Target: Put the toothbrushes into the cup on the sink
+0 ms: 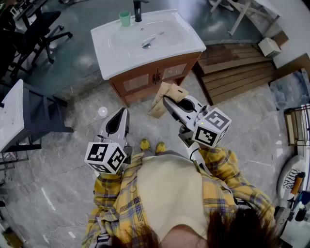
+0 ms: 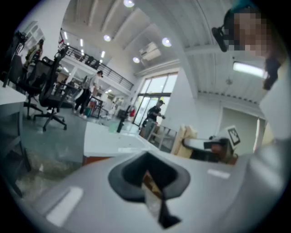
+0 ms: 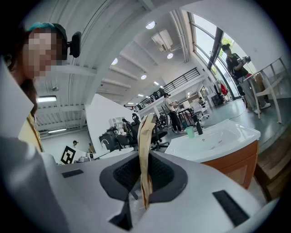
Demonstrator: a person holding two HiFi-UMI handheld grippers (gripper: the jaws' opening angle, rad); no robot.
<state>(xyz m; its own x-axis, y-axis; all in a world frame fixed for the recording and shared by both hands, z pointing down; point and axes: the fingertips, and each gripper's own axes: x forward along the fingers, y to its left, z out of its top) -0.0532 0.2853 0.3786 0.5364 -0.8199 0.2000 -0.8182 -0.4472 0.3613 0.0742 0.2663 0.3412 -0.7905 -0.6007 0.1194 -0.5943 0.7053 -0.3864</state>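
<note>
A white sink [image 1: 111, 53] on a wooden cabinet stands ahead, with a green cup [image 1: 125, 18] at its back left beside a black faucet [image 1: 138, 10]. A slim pale object [image 1: 154, 38] lies in the basin by the drain; I cannot tell if it is a toothbrush. My right gripper [image 1: 167, 99] is shut on a flat brown paper package [image 1: 163, 94], which stands upright between the jaws in the right gripper view [image 3: 145, 145]. My left gripper [image 1: 124, 112] is shut. A thin brown sliver [image 2: 148, 178] shows at its jaw line; I cannot tell what it is.
Wooden boards [image 1: 237, 68] lie on the floor right of the cabinet. A black office chair [image 1: 36, 34] and a white table [image 1: 9, 114] are at the left. A small round lid [image 1: 102, 111] sits on the floor. Other people stand far off.
</note>
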